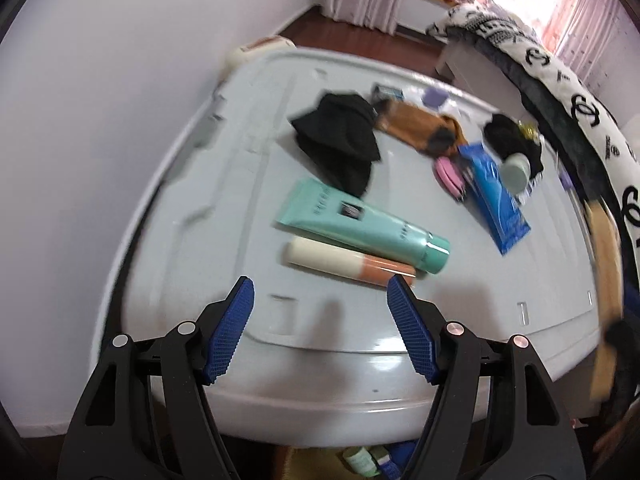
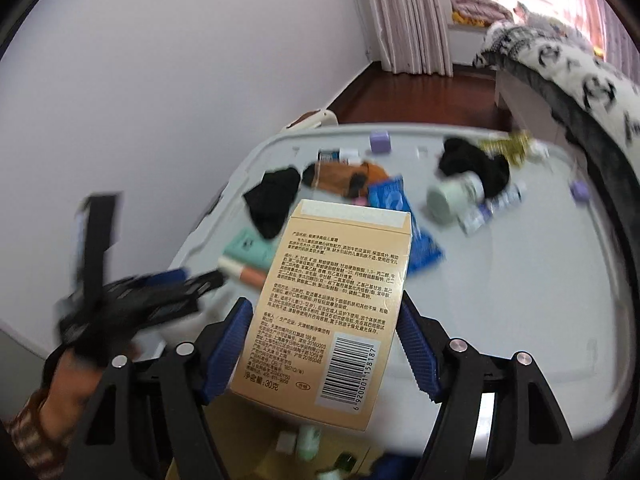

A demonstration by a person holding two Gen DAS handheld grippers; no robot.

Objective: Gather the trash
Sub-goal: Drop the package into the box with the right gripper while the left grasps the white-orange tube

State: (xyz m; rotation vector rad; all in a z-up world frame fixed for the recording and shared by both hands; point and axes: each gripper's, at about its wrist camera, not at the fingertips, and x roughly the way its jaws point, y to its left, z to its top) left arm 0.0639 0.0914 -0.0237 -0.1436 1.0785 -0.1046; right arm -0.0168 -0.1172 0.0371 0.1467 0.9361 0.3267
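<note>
My right gripper (image 2: 324, 304) is shut on a tan cardboard box (image 2: 332, 300) with printed text and a barcode, held above the near edge of the grey lid (image 2: 520, 280). My left gripper (image 1: 320, 284) is open and empty, low over the lid (image 1: 200, 240), just short of a cream-and-peach tube (image 1: 348, 262) and a teal tube (image 1: 360, 226). A blue packet (image 1: 494, 196), a pale green jar (image 1: 516, 174) and a pink item (image 1: 450, 174) lie farther right. In the right wrist view the left gripper (image 2: 160, 296) shows blurred at the left.
Black cloth (image 1: 340, 140), an orange-brown sock (image 1: 420, 128) and another black cloth (image 1: 508, 136) lie on the lid. A small purple cube (image 2: 379, 141) sits at the far edge. A bed with a patterned blanket (image 1: 580, 100) runs along the right. Below the lid's near edge, bottles (image 2: 308, 444) lie in a container.
</note>
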